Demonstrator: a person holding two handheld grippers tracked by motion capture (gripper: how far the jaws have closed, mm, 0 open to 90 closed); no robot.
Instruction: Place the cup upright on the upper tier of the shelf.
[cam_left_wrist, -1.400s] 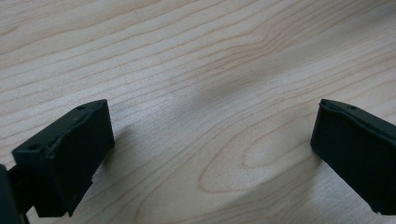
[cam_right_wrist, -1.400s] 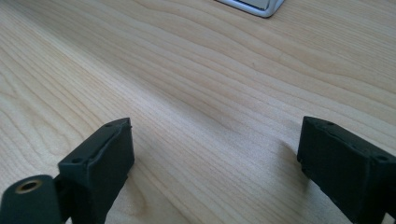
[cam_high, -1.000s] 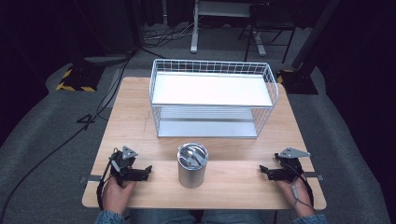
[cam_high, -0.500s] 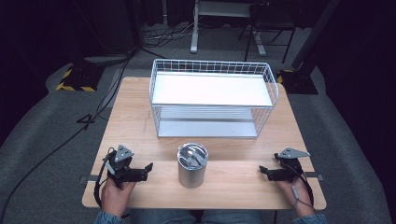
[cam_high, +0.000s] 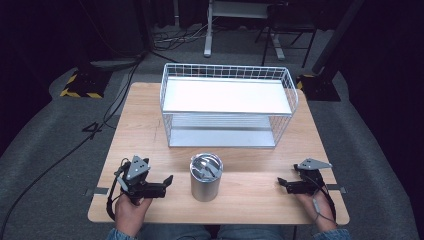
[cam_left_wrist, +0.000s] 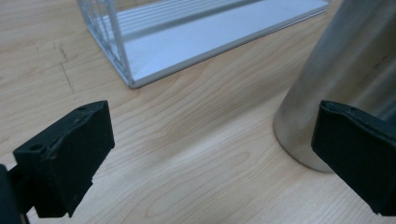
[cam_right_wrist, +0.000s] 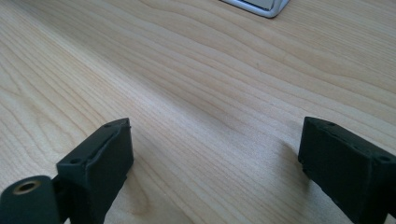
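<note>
A steel tumbler (cam_high: 205, 177) with a lid stands upright near the table's front edge, in the middle. My left gripper (cam_high: 167, 182) lies low on the table to its left, open, jaws pointing at the tumbler with a small gap. In the left gripper view the tumbler (cam_left_wrist: 345, 74) stands at the right, just beyond the right jaw, with bare wood between the jaws of the gripper (cam_left_wrist: 210, 154). My right gripper (cam_high: 281, 184) rests at the front right, open, pointing left. Between the wide-apart jaws of that gripper (cam_right_wrist: 215, 168) there is bare wood.
A white wire basket rack (cam_high: 227, 107) with two shelves stands behind the tumbler, at the middle and back of the wooden table (cam_high: 140, 130). Its lower shelf corner (cam_left_wrist: 135, 81) is ahead of the left gripper. Cables and stands lie on the dark floor beyond.
My left gripper has shifted slightly toward the tumbler. The right gripper and tumbler have stayed in place.
</note>
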